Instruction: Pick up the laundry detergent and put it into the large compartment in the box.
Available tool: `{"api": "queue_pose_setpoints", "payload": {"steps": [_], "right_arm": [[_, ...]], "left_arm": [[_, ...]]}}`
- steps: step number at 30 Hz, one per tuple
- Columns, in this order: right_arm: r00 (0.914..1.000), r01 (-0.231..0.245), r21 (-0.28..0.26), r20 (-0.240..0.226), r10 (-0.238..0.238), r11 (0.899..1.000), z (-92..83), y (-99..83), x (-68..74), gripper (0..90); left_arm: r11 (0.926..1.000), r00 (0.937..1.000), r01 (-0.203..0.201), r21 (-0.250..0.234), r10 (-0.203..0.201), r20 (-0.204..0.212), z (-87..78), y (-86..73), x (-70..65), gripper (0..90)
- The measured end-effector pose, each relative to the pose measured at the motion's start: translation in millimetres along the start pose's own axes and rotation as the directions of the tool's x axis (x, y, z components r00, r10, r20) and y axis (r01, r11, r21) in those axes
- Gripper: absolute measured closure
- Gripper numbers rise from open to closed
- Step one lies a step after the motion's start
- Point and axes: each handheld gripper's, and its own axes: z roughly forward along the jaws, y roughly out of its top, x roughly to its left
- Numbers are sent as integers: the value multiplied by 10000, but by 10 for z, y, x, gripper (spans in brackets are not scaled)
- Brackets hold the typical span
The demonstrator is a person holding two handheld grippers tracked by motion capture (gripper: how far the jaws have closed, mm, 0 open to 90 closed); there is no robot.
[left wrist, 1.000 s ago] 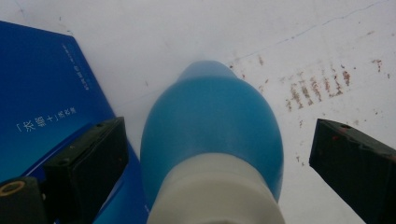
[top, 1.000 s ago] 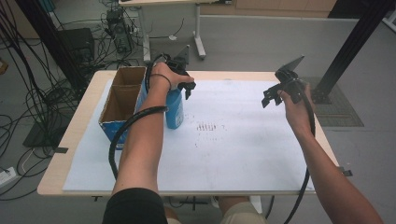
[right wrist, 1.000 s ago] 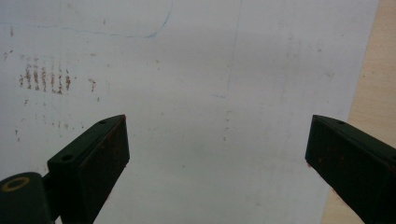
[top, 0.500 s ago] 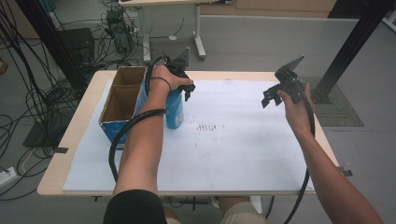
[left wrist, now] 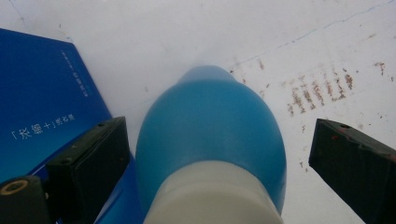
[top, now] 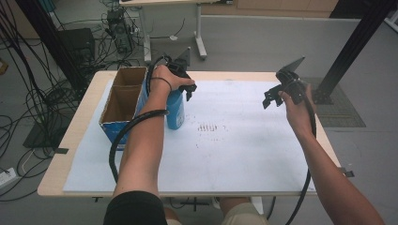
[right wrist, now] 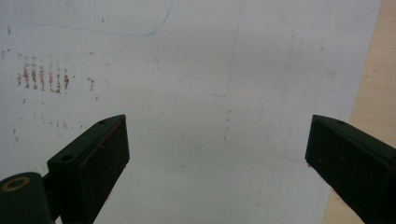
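A blue bottle with a white neck stands upright on the white sheet, right beside the blue cardboard box. My left gripper hovers over the bottle's top, open. In the left gripper view the bottle rises between the two spread jaws with gaps on both sides, and the box wall sits at the left. My right gripper is held above the table's far right, open, with nothing between its jaws. Below the right gripper lies bare white sheet.
The open box has two compartments and stands at the table's left back. A patch of brown marks stains the white sheet near the middle. The wooden table edge runs close to the right gripper. Cables and a black post surround the table.
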Motion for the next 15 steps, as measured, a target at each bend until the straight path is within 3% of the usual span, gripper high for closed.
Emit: {"api": "queue_pose_setpoints", "payload": {"steps": [15], "right_arm": [[10000,-9,-16,-19,9,10000,1,-1,4,64]], "left_arm": [[9999,10000,23,-104,-24,-91,-23,-16,-13,60]]}}
